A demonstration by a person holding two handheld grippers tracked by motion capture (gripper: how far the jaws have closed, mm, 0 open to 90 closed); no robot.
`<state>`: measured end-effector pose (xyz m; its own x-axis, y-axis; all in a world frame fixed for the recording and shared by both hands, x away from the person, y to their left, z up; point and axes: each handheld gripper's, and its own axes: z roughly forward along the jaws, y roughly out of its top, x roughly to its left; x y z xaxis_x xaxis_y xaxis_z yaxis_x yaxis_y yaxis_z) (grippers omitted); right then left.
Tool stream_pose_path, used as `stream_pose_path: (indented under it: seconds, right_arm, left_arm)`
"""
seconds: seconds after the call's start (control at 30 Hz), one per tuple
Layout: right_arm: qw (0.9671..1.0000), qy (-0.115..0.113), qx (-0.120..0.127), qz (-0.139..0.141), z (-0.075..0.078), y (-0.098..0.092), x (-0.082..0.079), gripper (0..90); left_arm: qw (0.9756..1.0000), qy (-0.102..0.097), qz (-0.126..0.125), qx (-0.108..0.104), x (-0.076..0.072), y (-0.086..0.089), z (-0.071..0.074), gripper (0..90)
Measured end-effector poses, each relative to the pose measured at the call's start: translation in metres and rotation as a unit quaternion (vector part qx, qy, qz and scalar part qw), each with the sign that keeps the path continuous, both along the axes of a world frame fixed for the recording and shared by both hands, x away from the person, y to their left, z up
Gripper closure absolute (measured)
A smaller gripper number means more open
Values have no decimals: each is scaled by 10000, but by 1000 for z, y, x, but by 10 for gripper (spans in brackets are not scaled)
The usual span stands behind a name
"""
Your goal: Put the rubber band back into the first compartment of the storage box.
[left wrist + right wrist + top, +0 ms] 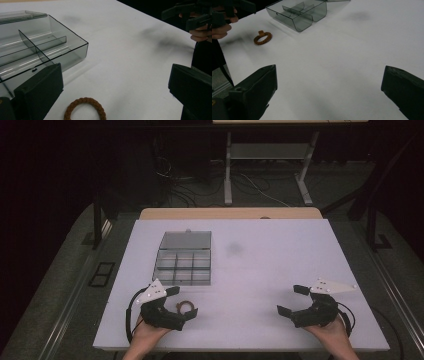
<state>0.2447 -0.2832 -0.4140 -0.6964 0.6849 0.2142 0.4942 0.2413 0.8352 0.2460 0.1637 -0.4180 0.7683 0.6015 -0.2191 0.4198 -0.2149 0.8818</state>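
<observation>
left gripper [183,301] rests low on the table [270,270], jaws wide apart with nothing clamped; the brown ring [85,108] lies flat between them, its near edge cut off in the left gripper view. just beyond sits the clear box [184,258]. right gripper [293,300] is spread too, holding nothing.

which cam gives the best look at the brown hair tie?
Left gripper view: the hair tie lies close up, braid visible, though cut by the frame edge. The right gripper view shows it whole but far; the high view, small and dark.
</observation>
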Motion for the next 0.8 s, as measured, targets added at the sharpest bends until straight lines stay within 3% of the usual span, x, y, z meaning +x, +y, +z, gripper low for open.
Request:
stream_pose_path:
  seconds: [0.8]
  right_arm:
    - [9998, 130, -43, 132, -3, 3, 0, 6]
  left_arm:
    - [9999, -54, 100, 97, -1, -2, 3, 0]
